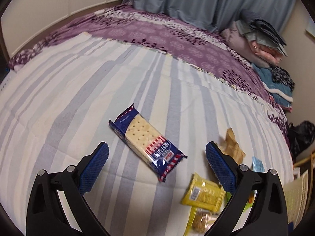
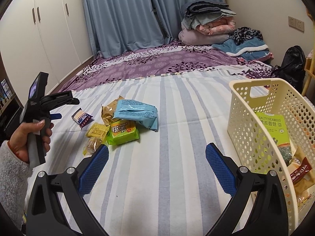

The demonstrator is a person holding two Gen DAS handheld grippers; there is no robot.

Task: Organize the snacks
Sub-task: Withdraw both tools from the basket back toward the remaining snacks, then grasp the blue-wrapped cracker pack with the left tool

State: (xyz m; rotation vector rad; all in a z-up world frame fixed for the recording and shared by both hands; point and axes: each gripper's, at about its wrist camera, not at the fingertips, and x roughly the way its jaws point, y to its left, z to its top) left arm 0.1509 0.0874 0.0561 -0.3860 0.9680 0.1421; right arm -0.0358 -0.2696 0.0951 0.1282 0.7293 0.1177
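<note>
Left wrist view is the one that matters here: we've got the left hand-held gripper (image 1: pixel 157 155) spread wide with nothing in it, and the cracker pack (image 1: pixel 146 142) lies on the bed right between and just ahead of its fingers. The catch is the pack's long axis, which runs diagonal to us, far end swung toward our left finger, near end toward the right one, so it's neither across the gap nor along it. We'd guess a small wrist twist is needed so the fingers close over the narrow width, not the corners. The left side is clearly the nearer one. In the right wrist view the right hand-held gripper (image 2: pixel 157 155) is also wide open and empty, hanging over bare striped sheet, with the cracker pack well off to its far left beyond the snack pile (image 2: pixel 122 123). The basket (image 2: pixel 256 102) sits just to the right of that gripper, already holding a seaweed pack (image 2: pixel 272 129), so we figure the crackers need to travel rightward.
</note>
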